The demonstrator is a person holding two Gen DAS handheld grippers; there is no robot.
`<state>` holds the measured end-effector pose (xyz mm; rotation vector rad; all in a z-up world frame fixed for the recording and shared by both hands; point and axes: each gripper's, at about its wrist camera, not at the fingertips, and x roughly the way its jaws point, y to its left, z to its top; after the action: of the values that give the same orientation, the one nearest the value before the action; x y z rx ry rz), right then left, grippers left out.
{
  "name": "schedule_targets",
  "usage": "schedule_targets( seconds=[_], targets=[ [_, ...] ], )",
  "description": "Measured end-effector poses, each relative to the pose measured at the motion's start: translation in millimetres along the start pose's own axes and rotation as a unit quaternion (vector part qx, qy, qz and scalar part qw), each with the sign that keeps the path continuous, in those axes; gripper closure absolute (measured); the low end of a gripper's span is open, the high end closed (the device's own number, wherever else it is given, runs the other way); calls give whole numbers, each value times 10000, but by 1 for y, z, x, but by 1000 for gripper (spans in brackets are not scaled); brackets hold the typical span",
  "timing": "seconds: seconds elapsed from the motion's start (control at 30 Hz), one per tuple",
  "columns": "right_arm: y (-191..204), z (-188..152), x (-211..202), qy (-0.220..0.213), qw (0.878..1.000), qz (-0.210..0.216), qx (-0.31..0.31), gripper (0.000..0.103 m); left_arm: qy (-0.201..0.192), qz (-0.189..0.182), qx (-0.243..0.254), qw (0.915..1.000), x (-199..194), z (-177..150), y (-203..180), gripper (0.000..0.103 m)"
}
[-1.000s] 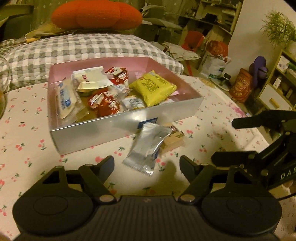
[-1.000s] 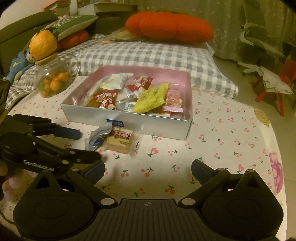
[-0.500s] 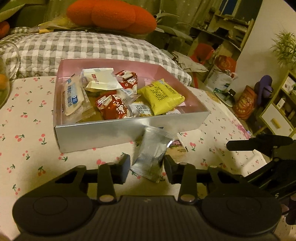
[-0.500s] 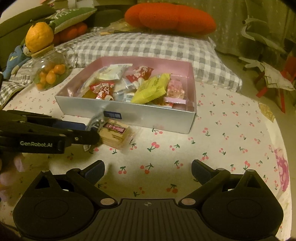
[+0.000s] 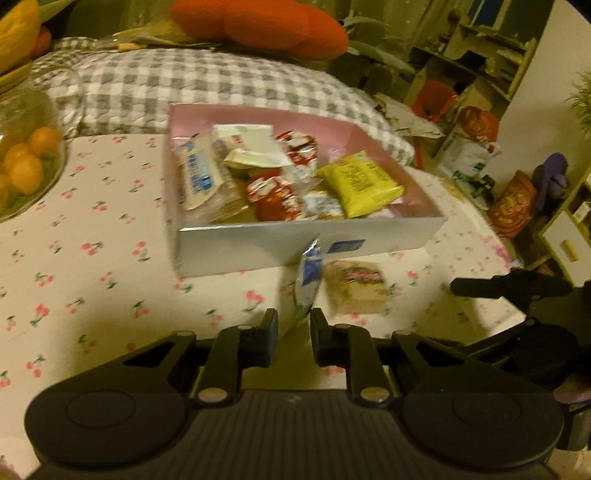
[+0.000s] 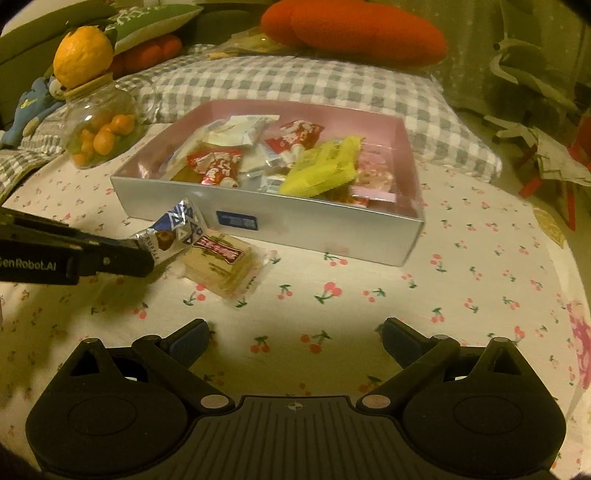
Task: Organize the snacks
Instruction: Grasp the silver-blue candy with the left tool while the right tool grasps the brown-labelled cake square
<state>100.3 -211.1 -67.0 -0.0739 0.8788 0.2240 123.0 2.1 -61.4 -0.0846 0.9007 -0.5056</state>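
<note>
My left gripper (image 5: 293, 325) is shut on a silver and blue truffle packet (image 5: 308, 280) and holds it just above the cloth, in front of the silver box (image 5: 258, 245). The packet also shows in the right wrist view (image 6: 173, 229), pinched at the tip of the left gripper (image 6: 142, 254). A clear-wrapped cracker packet (image 6: 221, 264) lies flat on the cloth beside it, also in the left wrist view (image 5: 356, 286). The pink-lined box (image 6: 306, 229) holds several snack packets, among them a yellow one (image 6: 321, 171). My right gripper (image 6: 295, 341) is open and empty above the cloth.
A glass jar of small oranges (image 6: 99, 136) stands left of the box. A checked pillow (image 6: 295, 86) and an orange cushion (image 6: 354, 31) lie behind it. The cherry-print cloth (image 6: 461, 280) extends right of the box. Shelves and bags (image 5: 517, 199) are at the far right.
My left gripper closed on the silver packet and lifted it off the cloth, turning it on edge. The cracker packet that lay under it is now uncovered. The right gripper stayed open.
</note>
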Motion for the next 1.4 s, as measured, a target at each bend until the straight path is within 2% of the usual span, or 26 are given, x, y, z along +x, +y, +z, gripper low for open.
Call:
schedule_targets(
  seconds=[0.17, 0.23, 0.4, 0.5, 0.67, 0.77, 0.83, 0.97, 1.07, 1.17, 1.4],
  targets=[
    [7, 8, 8, 20, 9999, 127, -89, 2, 1, 241, -84, 9997, -2, 0, 7, 86],
    [8, 11, 11, 32, 9998, 157, -107, 2, -5, 241, -65, 9997, -2, 1, 9, 82],
    [11, 17, 20, -22, 9994, 207, -270, 2, -55, 303, 180, 9994, -3, -2, 8, 50],
    [13, 22, 23, -99, 9988, 258, -402, 2, -45, 274, 242, 9993, -3, -4, 6, 44],
    [14, 29, 31, -147, 9983, 381, -425, 5, -75, 226, 329, 9992, -1, -4, 6, 42],
    [15, 30, 31, -162, 9972, 552, -472, 11, -107, 172, 251, 9995, 0, -2, 9, 40],
    [17, 30, 30, -192, 9962, 642, -557, 18, -132, 161, 193, 9996, 1, -1, 11, 40],
    [23, 31, 25, -207, 9936, 837, -735, 43, -197, 115, 53, 9997, 1, 0, 13, 40],
    [26, 31, 22, -220, 9926, 845, -838, 47, -243, 104, -68, 9996, 1, 0, 15, 40],
    [25, 31, 19, -208, 9928, 853, -821, 57, -286, 74, -168, 9994, 1, 1, 15, 40],
    [6, 27, 9, -63, 9957, 680, -621, 58, -312, -41, -291, 9991, 9, 6, 10, 48]
  ],
)
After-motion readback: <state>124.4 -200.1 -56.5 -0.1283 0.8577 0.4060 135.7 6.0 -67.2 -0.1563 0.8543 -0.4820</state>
